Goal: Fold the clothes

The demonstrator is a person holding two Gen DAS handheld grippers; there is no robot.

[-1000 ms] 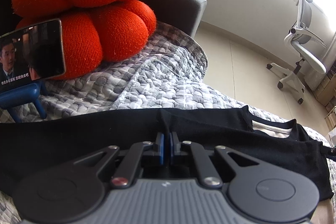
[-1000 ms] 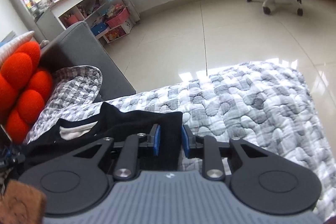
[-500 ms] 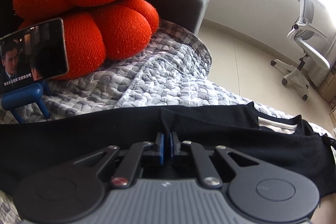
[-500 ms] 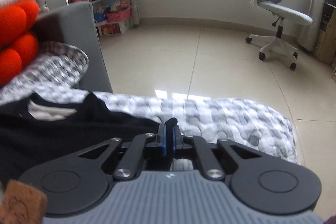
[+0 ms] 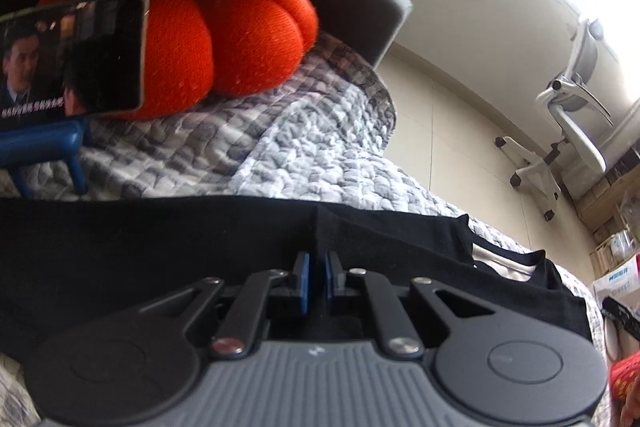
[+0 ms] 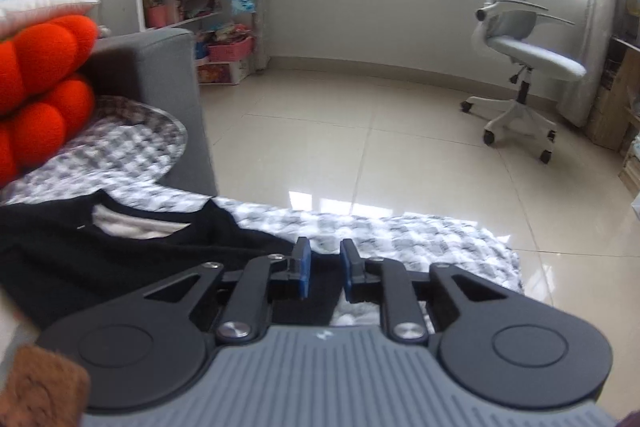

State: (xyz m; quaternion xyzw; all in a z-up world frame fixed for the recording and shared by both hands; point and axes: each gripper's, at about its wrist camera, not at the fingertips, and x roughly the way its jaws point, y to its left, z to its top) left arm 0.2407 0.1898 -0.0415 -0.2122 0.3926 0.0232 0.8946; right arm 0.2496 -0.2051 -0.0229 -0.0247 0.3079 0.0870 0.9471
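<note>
Left tongs (image 5: 316,277) pinching black shirt (image 5: 160,247), right tongs (image 6: 324,269) opening, labels unreadable.

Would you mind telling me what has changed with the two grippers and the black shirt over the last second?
The right gripper closed on the edge of the black shirt, swung up toward the room, and its jaws are now opening, with cloth between the fingers but not pressed. The left gripper stayed shut on a pinch of the shirt; the orange cushion and phone stayed put.
</note>
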